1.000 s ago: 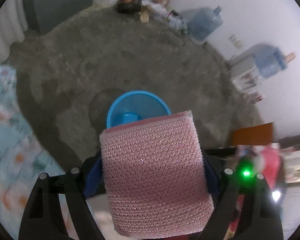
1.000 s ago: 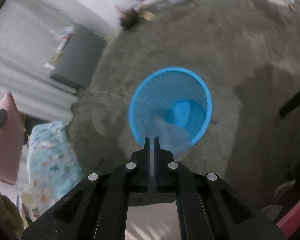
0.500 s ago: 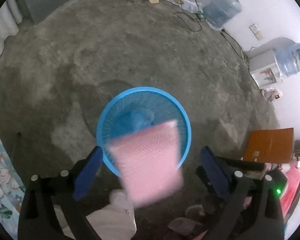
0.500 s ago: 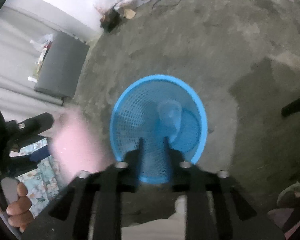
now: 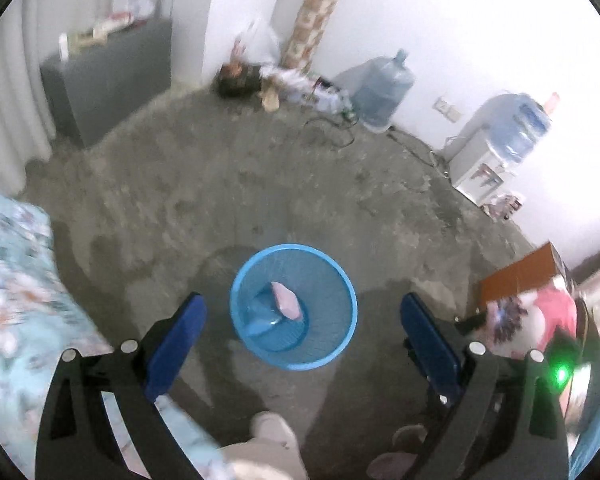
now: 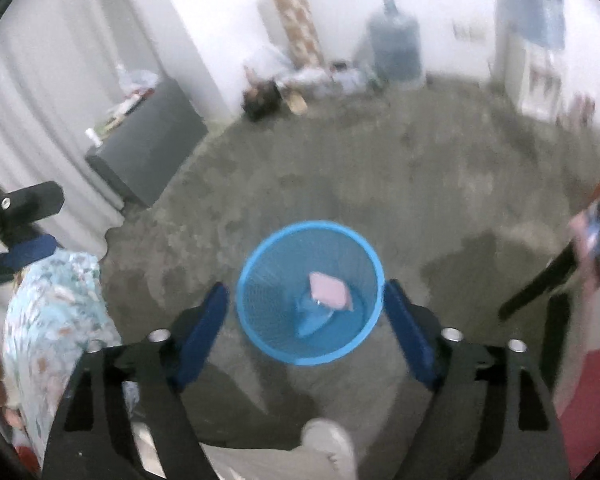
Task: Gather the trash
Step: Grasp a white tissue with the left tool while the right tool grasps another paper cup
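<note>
A blue mesh basket (image 5: 332, 312) (image 6: 268, 300) stands on the grey floor below both grippers. Inside it lies a pink mesh pad (image 5: 286, 300) (image 6: 328, 290) on top of a clear plastic piece (image 6: 316, 318). My left gripper (image 5: 302, 300) hangs above the basket, open, with nothing between its blue pads. My right gripper (image 6: 306, 290) is also above the basket; its jaws are opening and hold nothing. The left gripper's fingers (image 6: 24, 224) show at the left edge of the right wrist view.
A bed with a floral sheet (image 5: 12, 280) lies left. A grey cabinet (image 5: 108, 68), water jugs (image 5: 384, 92), a dispenser (image 5: 496, 148) and clutter line the far wall. A brown box (image 5: 516, 276) is right. The person's foot (image 5: 274, 428) stands near the basket.
The left gripper let go of the pink pad, which fell into the basket. The right gripper went from shut to wide apart. Both grippers rose away from the basket.
</note>
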Action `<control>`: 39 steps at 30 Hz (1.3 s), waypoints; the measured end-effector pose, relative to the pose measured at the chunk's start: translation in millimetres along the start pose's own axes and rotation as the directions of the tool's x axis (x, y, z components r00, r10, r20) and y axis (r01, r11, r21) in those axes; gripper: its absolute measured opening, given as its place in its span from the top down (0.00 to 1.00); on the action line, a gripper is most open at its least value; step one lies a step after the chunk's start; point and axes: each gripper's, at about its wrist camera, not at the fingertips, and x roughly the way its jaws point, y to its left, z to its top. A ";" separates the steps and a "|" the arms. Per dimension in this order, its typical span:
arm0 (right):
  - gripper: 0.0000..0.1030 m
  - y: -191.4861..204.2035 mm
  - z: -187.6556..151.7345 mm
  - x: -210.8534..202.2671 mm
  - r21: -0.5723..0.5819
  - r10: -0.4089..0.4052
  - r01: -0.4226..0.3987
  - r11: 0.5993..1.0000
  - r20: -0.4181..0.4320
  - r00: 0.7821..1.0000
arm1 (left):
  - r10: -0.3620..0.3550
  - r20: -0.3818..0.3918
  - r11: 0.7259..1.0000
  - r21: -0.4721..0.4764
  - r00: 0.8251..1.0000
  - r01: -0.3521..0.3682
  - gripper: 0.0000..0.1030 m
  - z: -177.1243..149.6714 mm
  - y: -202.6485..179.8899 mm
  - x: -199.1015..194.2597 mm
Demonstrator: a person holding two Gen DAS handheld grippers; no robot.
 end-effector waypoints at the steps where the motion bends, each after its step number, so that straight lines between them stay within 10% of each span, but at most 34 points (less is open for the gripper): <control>1: 0.13 7.5 -0.7 -9.8 -0.026 -0.017 0.018 1.000 0.023 1.000 | -0.009 0.008 1.000 0.010 1.000 0.009 0.07 -5.3 0.4 -14.0; 10: 0.08 82.8 -24.3 -95.6 -0.314 -0.149 0.226 0.922 0.251 0.956 | 0.028 0.106 0.999 -0.023 0.994 -0.026 0.06 -92.3 28.4 -176.1; 16: 0.08 129.3 -57.9 -135.9 -0.516 0.128 0.022 0.857 0.252 0.959 | 0.166 0.239 0.971 -0.207 0.957 -0.116 0.05 -174.6 69.3 -277.2; 20: 0.08 147.7 -70.8 -157.1 -0.563 0.414 -0.267 0.782 0.150 0.898 | 0.320 0.331 0.915 -0.352 0.888 -0.199 0.05 -246.7 100.5 -329.9; 26: 0.08 176.8 -75.7 -163.5 -0.560 0.584 -0.487 0.670 -0.007 0.811 | 0.498 0.419 0.818 -0.517 0.759 -0.252 0.05 -310.5 144.7 -371.1; 32: 0.11 227.0 -78.4 -158.6 -0.529 0.602 -0.577 0.623 -0.147 0.785 | 0.576 0.416 0.782 -0.531 0.704 -0.326 0.05 -326.5 181.7 -370.7; 35: 0.17 249.7 -82.7 -145.2 -0.479 0.610 -0.637 0.604 -0.236 0.756 | 0.589 0.409 0.786 -0.490 0.697 -0.377 0.05 -320.3 194.3 -369.7; 39: 0.24 273.3 -85.9 -124.9 -0.383 0.620 -0.708 0.594 -0.342 0.706 | 0.524 0.394 0.821 -0.470 0.755 -0.324 0.06 -302.5 224.2 -372.4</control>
